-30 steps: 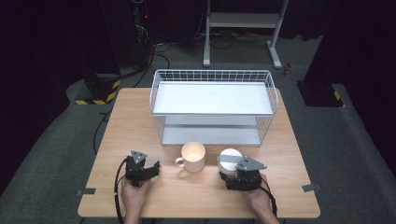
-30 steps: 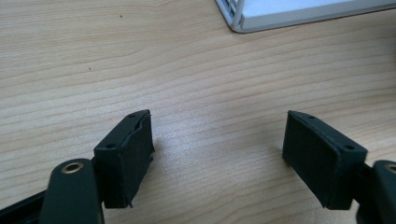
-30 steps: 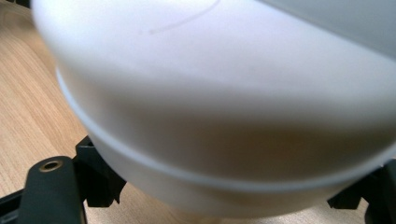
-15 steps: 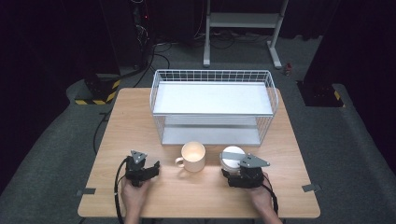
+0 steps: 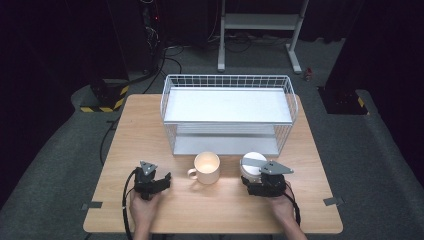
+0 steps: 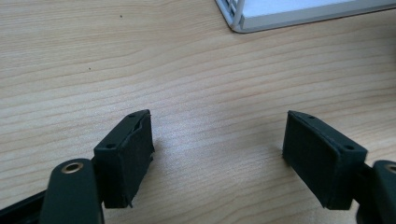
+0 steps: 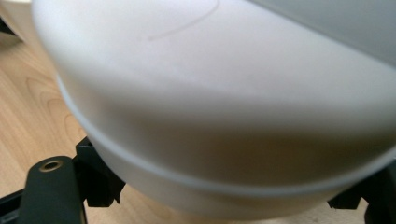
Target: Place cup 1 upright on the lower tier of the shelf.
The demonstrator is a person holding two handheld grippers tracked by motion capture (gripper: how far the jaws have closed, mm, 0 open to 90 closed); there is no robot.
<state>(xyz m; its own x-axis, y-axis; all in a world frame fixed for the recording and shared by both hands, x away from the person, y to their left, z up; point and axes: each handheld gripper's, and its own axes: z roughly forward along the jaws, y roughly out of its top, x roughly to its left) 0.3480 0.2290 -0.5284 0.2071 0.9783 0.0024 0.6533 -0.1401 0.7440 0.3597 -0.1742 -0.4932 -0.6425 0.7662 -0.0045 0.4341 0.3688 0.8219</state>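
I hold a gripper in each hand at the near edge of the wooden table [image 5: 145, 125]. The left gripper [image 5: 150, 181] sits at the near left, resting low over bare wood. In the left gripper view its two black jaws stand wide apart with nothing between them; the pads [image 6: 133, 154] hover just above the table surface, and a corner of the white wire rack [image 6: 243, 18] shows at the far edge.

The right gripper [image 5: 262, 184] sits at the near right, directly against a white bowl [image 5: 253, 164]. In the right gripper view the white bowl [image 7: 224, 107] lies very close to the camera, its rounded wall spanning the space between the two jaws; one jaw tip shows at the lower left and the other at the lower right, each just beside the bowl's lower wall. The jaws are spread to the bowl's width. I cannot tell whether they press on it or merely flank it.

A cream mug [image 5: 206, 168] stands upright on the table just left of the bowl, handle pointing left, between the two grippers. Both mug and bowl lie just near of the two-tier white wire rack [image 5: 227, 115], which occupies the far centre of the table.
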